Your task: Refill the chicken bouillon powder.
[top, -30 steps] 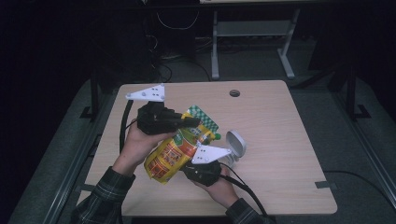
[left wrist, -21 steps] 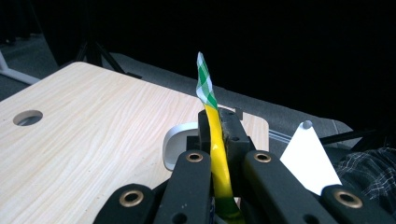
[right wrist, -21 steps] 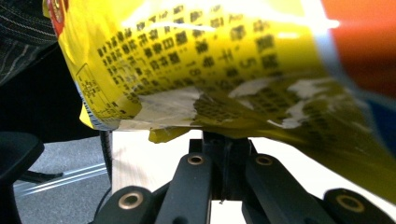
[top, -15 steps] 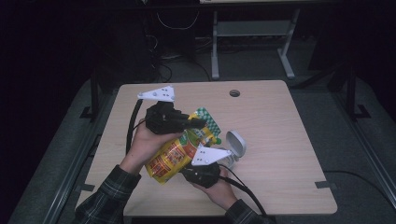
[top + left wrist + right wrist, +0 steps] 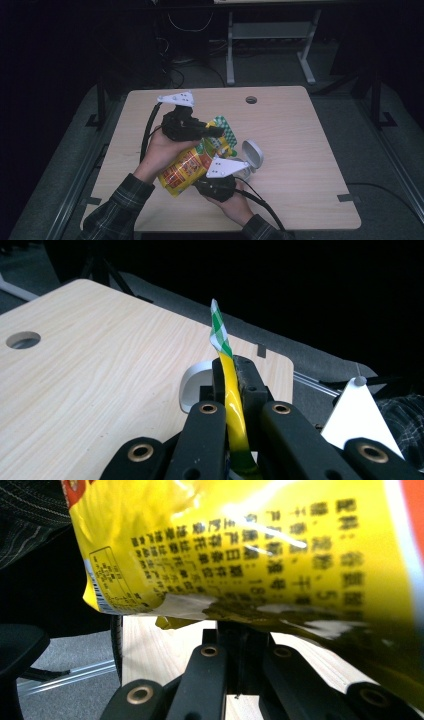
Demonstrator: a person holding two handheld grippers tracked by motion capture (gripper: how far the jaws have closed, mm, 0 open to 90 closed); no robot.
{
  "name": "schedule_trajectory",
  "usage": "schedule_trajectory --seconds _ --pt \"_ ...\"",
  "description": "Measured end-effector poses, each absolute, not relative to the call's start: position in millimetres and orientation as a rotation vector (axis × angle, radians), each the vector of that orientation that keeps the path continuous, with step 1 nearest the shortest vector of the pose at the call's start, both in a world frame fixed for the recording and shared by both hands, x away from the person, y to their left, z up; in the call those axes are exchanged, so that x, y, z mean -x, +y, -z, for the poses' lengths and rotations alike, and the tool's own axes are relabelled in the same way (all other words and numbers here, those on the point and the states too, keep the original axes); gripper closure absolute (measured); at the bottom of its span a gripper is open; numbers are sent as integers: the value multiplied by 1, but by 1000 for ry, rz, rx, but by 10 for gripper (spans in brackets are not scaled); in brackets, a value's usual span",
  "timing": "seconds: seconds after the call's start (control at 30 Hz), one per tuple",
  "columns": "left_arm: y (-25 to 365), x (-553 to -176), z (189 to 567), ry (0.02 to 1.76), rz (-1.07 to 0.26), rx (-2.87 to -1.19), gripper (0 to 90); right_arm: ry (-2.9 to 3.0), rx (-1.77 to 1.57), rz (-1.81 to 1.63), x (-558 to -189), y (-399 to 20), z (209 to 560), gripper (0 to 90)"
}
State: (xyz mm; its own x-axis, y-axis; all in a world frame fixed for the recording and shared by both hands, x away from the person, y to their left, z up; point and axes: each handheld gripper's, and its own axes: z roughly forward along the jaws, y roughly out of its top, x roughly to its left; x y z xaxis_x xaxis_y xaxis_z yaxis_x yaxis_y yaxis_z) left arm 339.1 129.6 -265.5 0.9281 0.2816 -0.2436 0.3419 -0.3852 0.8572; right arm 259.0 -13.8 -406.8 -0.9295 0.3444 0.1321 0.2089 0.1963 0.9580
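A yellow and red snack bag (image 5: pixel 187 167) with a green-checked top hangs tilted above the table between both grippers. My left gripper (image 5: pixel 217 131) is shut on its upper edge; in the left gripper view the thin yellow film (image 5: pixel 232 395) is pinched between the jaws (image 5: pixel 232 385) and the checked tip (image 5: pixel 218 332) sticks up. My right gripper (image 5: pixel 197 181) sits under the bag's lower end. In the right gripper view its jaws (image 5: pixel 239 627) are shut on the crinkled bottom seam, with the bag's printed back (image 5: pixel 250 555) overhead.
A white rounded object (image 5: pixel 253 154) lies on the wooden table (image 5: pixel 300 140) just right of the bag, also seen behind the left jaws as the white object (image 5: pixel 192 385). A cable hole (image 5: pixel 251 100) sits near the far edge. Dark floor and a metal frame surround the table.
My left gripper has shifted slightly to the right with the bag's top. The right gripper has stayed in place.
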Motion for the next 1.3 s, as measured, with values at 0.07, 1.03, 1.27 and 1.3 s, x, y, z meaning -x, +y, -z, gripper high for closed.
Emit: schedule_trajectory --seconds 0.07,1.03,1.27,1.3 --pt "128 -339 266 452 75 -2002 900 2342 -547 -1848 -258 -14 407 900" --pt "111 -348 278 527 133 -2122 900 2335 -541 -1893 -252 -11 414 900" --pt "105 -349 279 539 135 -2154 900 2330 -535 -1902 -251 -11 414 900" --pt "105 -350 279 542 136 -2156 900 2330 -537 -1904 -252 -11 414 900"
